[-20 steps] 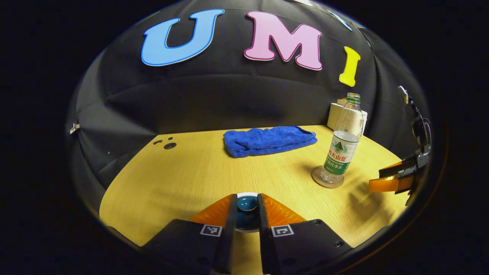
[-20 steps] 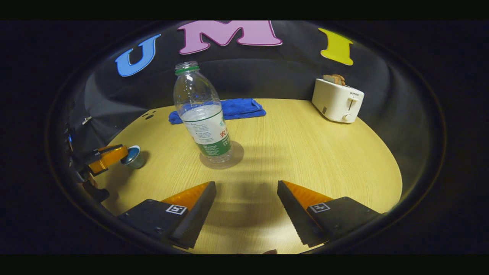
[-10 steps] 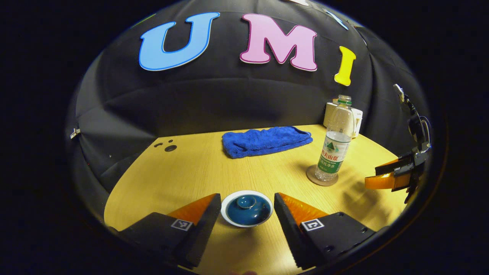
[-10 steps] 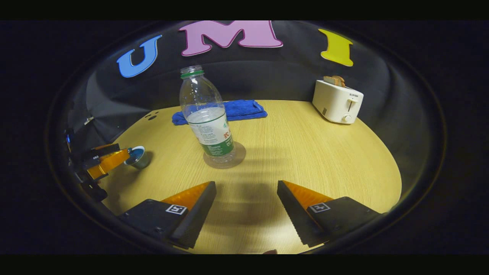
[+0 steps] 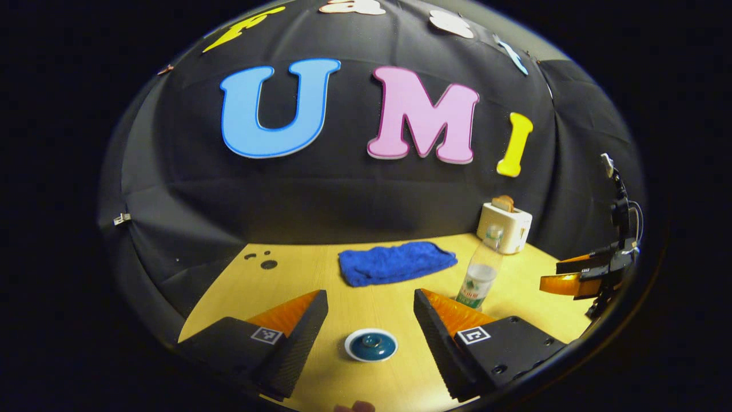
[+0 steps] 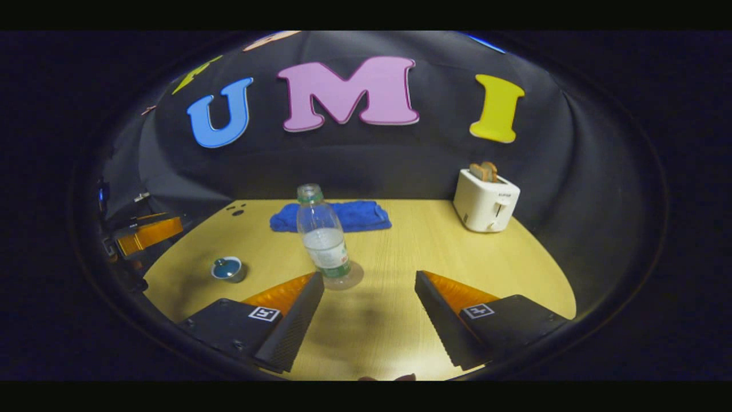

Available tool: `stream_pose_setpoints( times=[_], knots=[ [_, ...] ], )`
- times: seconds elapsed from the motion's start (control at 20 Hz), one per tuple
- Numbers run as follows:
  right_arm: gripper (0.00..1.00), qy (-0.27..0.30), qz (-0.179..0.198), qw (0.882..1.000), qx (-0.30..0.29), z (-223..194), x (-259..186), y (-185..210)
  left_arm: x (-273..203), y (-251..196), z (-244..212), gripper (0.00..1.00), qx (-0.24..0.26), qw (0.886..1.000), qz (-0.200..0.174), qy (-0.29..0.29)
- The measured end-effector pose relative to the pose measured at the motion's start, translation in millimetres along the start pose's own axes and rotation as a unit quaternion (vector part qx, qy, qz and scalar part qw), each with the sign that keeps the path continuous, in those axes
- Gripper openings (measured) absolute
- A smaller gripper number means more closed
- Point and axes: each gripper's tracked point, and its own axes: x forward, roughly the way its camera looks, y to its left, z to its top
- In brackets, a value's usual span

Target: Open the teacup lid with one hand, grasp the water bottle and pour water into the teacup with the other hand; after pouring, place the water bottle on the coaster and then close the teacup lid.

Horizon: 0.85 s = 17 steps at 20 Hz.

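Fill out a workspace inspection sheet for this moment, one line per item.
Surface: wooden table, bare in front.
Job's things: teacup with lid on; water bottle upright on coaster, uncapped, part full.
Clutter: blue towel at the back; toaster with bread in its slots.
Grippers: left gripper open above the teacup; right gripper open, short of the bottle; neither holds anything.
Cables: nothing seen.
Surroundings: black cloth wall.

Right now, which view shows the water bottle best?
Right gripper view: the water bottle stands whole on its coaster, water level visible. In the left gripper view the bottle is smaller, its base hidden behind the left gripper's finger.
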Motion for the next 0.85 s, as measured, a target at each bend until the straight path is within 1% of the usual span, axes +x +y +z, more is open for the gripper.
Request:
stream_pose_setpoints(
  times=[0.2,0.25,0.3,0.4,0.55,0.85],
  knots=[
    [0.99,-0.059,0.000,0.998,-0.012,58.4,-25.4,3.9,-5.0,-2.8,56.7,0.95,-0.010,0.999,-0.006,-0.046],
    [0.99,-0.074,0.000,0.997,-0.014,71.3,-30.9,5.8,-7.9,-3.0,69.7,0.99,-0.007,0.998,-0.007,-0.056],
    [0.99,-0.088,0.000,0.996,-0.017,83.6,-36.5,8.4,-10.4,-3.8,78.6,0.95,-0.004,0.998,-0.009,-0.064],
    [0.99,-0.114,0.000,0.993,-0.022,106.6,-49.3,13.0,-16.3,-6.1,95.2,0.95,0.002,0.997,-0.018,-0.079],
    [0.99,-0.139,-0.007,0.990,-0.025,127.8,-61.5,14.9,-21.8,-7.7,98.4,0.95,0.018,0.996,-0.022,-0.080],
    [0.99,-0.139,-0.014,0.990,-0.013,133.3,-69.8,9.7,-25.5,-26.1,93.9,0.95,0.010,0.996,-0.041,-0.075]
  ],
)
